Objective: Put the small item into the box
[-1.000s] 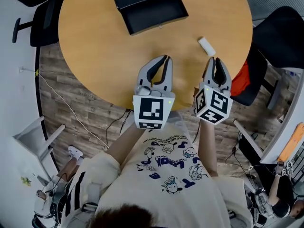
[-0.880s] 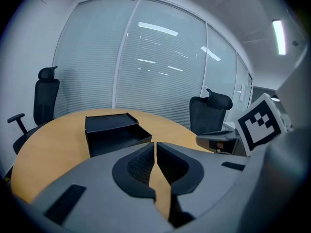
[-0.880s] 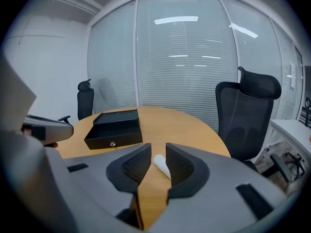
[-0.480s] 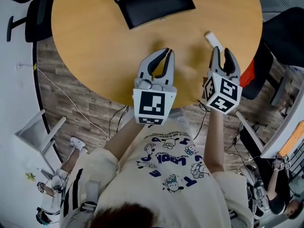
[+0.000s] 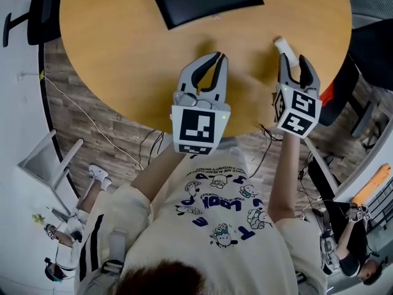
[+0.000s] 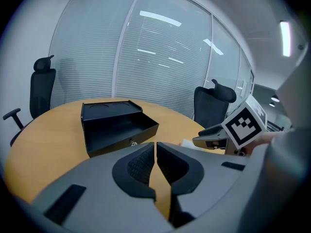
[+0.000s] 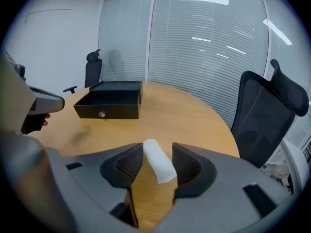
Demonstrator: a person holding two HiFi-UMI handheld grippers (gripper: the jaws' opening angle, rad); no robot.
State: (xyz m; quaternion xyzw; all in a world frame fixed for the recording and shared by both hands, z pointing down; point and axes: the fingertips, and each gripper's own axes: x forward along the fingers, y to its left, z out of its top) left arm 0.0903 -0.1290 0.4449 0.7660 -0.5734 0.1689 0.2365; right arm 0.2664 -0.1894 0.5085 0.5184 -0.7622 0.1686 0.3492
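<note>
Right gripper view shows the small item (image 7: pixel 159 161), a pale rounded block, lying on the round table (image 7: pixel 194 115) in the gap of the right gripper (image 7: pixel 158 152). That gripper's jaws have just been opening and now stand wide, with neither pad pressing on the block, so nothing is held yet. The block lies slanted across the gap, its far end just beside one jaw and its near end toward the other. That slant looks like the main hazard: if the jaws close as things stand, they would likely meet opposite corners instead of flat sides, and the block could twist or squirt out. Its surface looks smooth, which would make a corner grip weaker. The head view places it near the table's rim on the person's right, beside a chair, so a push from a descending jaw tip could slide it over the edge. Coming down unevenly could also pin it under one jaw rather than straddle it. The black box (image 7: pixel 109 103) stands open well apart, across the table, so a shallow pinch may let go during the long carry. The left gripper (image 6: pixel 155 152) hovers over the table with its jaws brought together on nothing; it sits between the block and the box, and could get in the way of the carry.
</note>
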